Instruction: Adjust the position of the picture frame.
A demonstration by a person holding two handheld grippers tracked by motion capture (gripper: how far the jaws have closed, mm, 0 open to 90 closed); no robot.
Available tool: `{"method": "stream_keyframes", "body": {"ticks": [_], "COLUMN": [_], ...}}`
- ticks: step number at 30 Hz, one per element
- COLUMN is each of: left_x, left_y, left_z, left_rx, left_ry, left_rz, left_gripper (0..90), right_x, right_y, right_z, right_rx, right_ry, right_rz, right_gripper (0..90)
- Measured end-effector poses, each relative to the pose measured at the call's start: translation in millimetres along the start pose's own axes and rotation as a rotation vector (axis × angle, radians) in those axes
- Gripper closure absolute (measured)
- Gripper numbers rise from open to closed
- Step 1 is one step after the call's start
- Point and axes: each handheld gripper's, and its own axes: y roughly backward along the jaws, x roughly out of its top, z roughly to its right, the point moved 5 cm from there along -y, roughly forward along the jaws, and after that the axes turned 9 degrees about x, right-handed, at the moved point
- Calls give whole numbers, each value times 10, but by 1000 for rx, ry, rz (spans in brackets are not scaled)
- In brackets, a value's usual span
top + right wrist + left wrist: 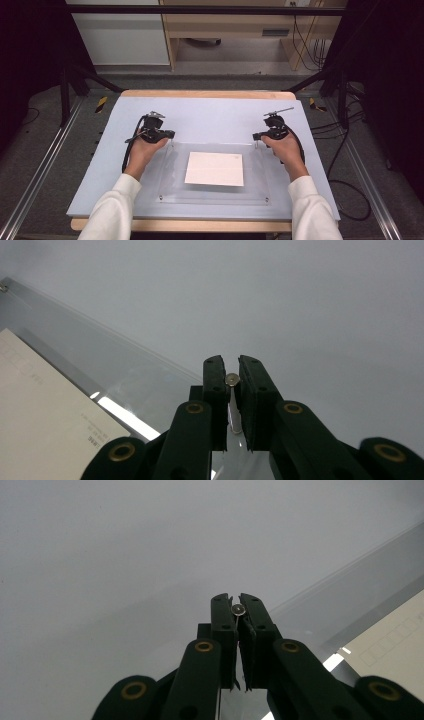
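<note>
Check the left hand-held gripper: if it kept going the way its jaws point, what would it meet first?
Probably just the bare pale mat. The left hand-held gripper, shut on a small screw, points past the clear plate's edge; depth is unclear.

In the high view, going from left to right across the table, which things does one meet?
Left black two-jaw gripper, shut on a small metal pin → white paper sheet under the clear acrylic plate → right black two-jaw gripper, shut on another metal pin, all on the pale blue table mat.
</note>
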Motion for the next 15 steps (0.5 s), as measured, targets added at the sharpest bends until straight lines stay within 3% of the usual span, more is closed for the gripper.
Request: {"method": "stream_keyframes", "body": {"ticks": [8, 15], "left_x": [46, 100], "left_y": [-23, -43], "left_z": [-12, 1], "left_rx": [1, 35], "left_ry": [54, 91], "left_rz": [-38, -86], "left_gripper": [853, 853], "right_x": [18, 24], "right_y": [-15, -21], "right_z": [19, 28], "right_rx": [2, 3], "right_ry": [1, 0], "right_rz": [11, 21], "right_gripper": [834, 837]}}
